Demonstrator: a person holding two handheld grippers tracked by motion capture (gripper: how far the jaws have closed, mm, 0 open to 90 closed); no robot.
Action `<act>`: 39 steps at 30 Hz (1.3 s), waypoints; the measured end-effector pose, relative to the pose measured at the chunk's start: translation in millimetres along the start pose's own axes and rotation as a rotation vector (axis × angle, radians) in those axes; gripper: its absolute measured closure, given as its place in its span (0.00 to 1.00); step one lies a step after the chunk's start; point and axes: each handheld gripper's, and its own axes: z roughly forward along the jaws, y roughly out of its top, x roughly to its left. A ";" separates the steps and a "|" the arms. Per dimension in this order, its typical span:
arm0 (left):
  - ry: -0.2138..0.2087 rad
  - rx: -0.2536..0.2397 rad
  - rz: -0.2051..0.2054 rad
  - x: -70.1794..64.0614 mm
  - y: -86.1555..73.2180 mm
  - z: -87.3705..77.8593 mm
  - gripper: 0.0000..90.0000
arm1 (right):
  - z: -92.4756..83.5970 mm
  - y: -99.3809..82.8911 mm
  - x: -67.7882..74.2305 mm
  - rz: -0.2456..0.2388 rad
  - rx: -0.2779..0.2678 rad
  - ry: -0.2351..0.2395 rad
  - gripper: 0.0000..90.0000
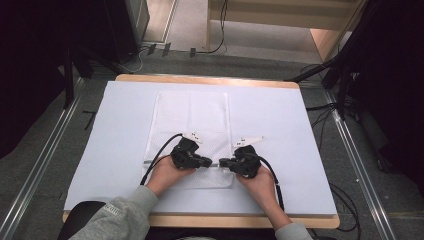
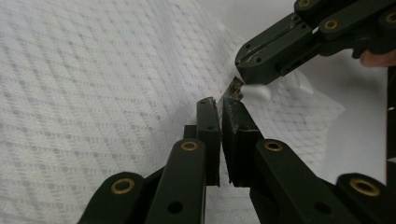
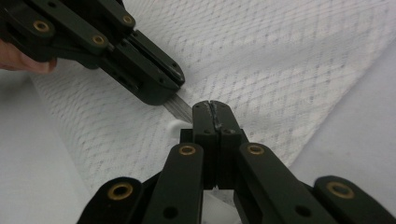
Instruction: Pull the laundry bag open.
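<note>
Wooden-edged table on grey carpet floor, pale wooden furniture behind, cables.

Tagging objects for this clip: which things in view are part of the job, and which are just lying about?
In the job:
- white mesh bag, flat on the table
- left tool, at the bag's near edge
- right tool, shut on that edge

Lying about:
- white table cover
- cables on the floor

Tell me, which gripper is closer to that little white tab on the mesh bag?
Right. The right gripper has its tip on the tab; the left gripper stops just beside it.
</note>
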 end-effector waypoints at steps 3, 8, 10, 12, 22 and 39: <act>0.003 -0.011 0.003 0.6 2.5 -4.5 0.95 | -2.2 0.5 -2.0 0.005 -0.009 -0.007 1.00; -0.004 -0.034 -0.002 0.2 5.5 -8.5 0.93 | -6.1 -1.6 -5.1 -0.002 0.000 -0.034 1.00; -0.005 -0.024 0.007 -2.5 6.6 -6.0 0.92 | -7.5 -3.1 -6.3 -0.018 0.011 -0.048 1.00; -0.007 -0.019 0.016 -5.0 7.7 -2.8 0.90 | -7.1 -4.6 -7.6 -0.022 0.022 -0.058 1.00; -0.003 0.009 0.013 -6.4 9.0 11.7 0.81 | -5.2 -11.8 -3.9 -0.068 0.001 -0.083 1.00; 0.020 0.022 0.065 -15.6 6.1 16.9 0.87 | -6.1 -15.5 -1.6 -0.068 -0.013 -0.095 1.00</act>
